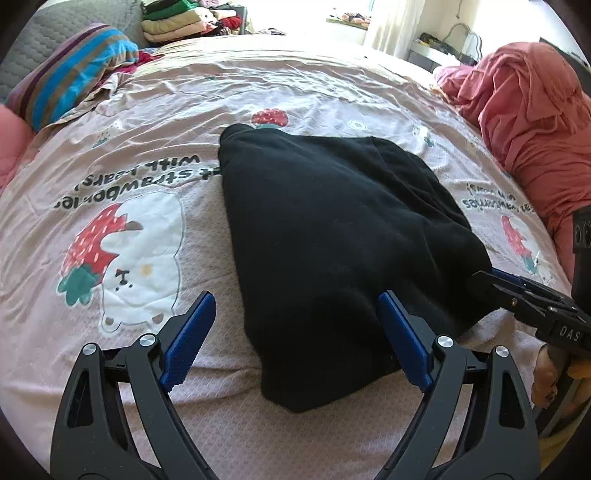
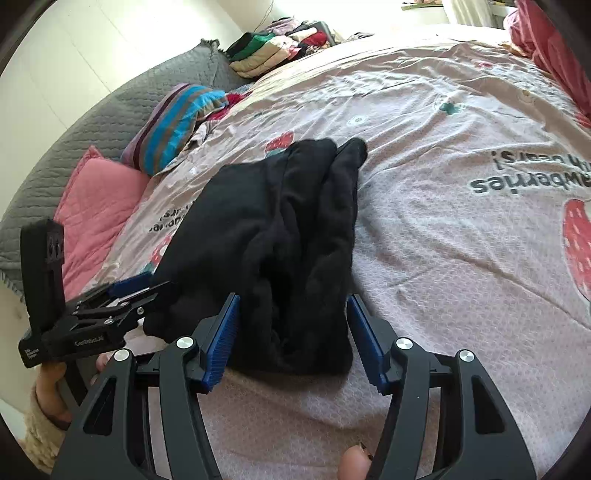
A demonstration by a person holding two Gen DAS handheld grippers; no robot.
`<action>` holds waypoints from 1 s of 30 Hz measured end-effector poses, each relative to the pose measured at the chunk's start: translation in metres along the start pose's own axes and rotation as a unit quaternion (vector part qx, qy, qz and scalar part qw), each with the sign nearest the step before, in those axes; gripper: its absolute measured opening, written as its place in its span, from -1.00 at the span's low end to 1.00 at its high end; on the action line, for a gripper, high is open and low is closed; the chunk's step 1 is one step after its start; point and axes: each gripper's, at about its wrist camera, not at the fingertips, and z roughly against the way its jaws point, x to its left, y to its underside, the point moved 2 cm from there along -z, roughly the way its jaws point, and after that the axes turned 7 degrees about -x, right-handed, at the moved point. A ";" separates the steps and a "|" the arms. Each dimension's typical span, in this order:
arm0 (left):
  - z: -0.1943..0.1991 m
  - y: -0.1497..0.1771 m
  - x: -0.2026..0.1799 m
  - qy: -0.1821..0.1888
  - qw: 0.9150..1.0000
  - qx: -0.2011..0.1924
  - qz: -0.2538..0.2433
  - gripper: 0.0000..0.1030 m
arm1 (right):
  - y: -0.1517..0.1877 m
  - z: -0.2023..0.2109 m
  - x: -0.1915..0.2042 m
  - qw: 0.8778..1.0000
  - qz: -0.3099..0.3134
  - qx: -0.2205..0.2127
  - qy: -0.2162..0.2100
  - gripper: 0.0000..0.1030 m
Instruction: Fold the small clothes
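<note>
A black garment (image 1: 332, 229) lies folded lengthwise on the pink printed bedsheet (image 1: 147, 110); it also shows in the right wrist view (image 2: 273, 236). My left gripper (image 1: 295, 314) is open just above the garment's near left end, one blue finger on each side of that edge. My right gripper (image 2: 291, 317) is open and straddles the garment's near right end. In the left wrist view the right gripper (image 1: 495, 277) touches the garment's right edge. In the right wrist view the left gripper (image 2: 147, 284) sits at the garment's left edge.
A striped pillow (image 1: 70, 74) and a grey quilt (image 2: 110, 103) lie at the bed's far left. A pink pillow (image 2: 99, 206) sits beside them. A pile of pink cloth (image 1: 528, 110) is at the far right. Stacked folded clothes (image 1: 177, 18) stand beyond the bed.
</note>
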 end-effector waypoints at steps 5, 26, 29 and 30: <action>0.011 0.004 0.016 -0.010 1.000 -0.010 0.017 0.59 | -0.013 0.024 0.013 0.998 0.035 -0.049 0.011 0.10; 0.011 -0.005 0.014 0.015 1.000 -0.008 0.025 0.48 | -0.073 -0.029 0.043 0.992 0.102 -0.067 0.017 -0.73; 0.000 -0.001 0.009 0.016 1.000 0.007 0.021 0.48 | -0.063 -0.033 0.039 0.987 0.137 -0.059 0.059 -0.73; -0.003 0.001 0.009 0.017 1.000 0.011 0.021 0.48 | -0.059 -0.038 0.036 0.986 0.142 -0.054 0.068 -0.73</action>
